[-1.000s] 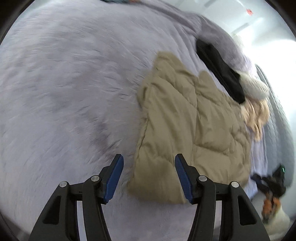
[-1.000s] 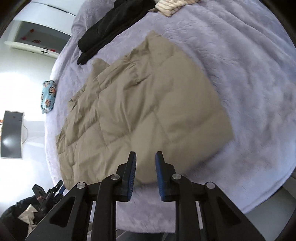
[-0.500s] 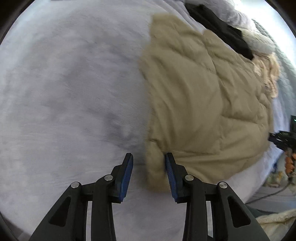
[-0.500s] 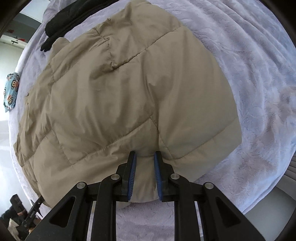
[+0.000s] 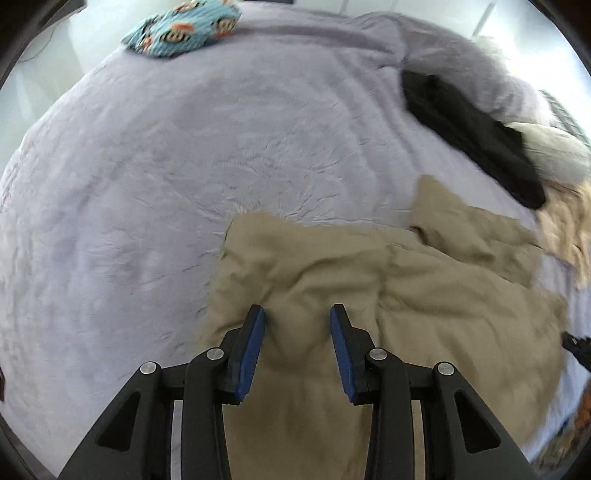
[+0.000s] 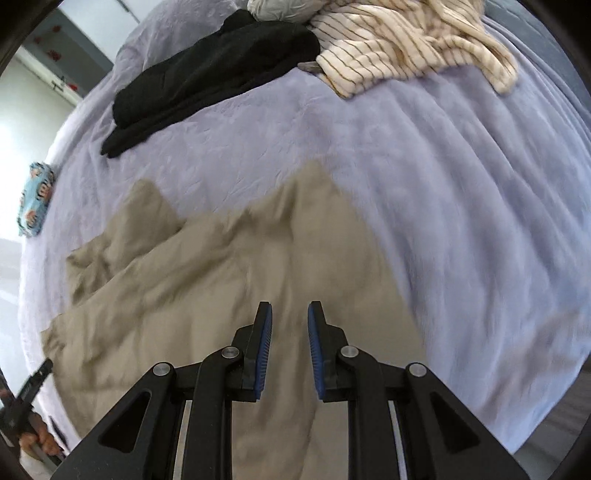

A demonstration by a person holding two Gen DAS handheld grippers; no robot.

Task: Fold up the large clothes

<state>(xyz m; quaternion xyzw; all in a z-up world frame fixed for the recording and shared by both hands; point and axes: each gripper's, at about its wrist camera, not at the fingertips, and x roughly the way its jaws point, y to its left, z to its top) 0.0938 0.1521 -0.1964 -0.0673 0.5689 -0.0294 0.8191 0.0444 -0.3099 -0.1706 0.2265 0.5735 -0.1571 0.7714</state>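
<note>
A tan quilted jacket (image 5: pixel 424 295) lies on a lavender bed cover (image 5: pixel 184 184), its near edge lifted and bunched. My left gripper (image 5: pixel 297 325) is shut on a thick fold of the jacket's near left edge, fabric bulging between the blue pads. In the right wrist view the jacket (image 6: pixel 207 280) runs up under my right gripper (image 6: pixel 290 321), which is shut on its near right edge with the pads close together. The fabric hangs from both grippers toward the bed.
A black garment (image 6: pixel 207 62) and a striped cream garment (image 6: pixel 406 48) lie at the far side of the bed cover (image 6: pixel 461 206). A blue patterned cloth (image 5: pixel 181 29) lies at the far left corner. The bed edge is near, at lower right.
Both grippers closed on the jacket's near edge and lifted it forward over the rest, so the jacket now bunches and looks shorter.
</note>
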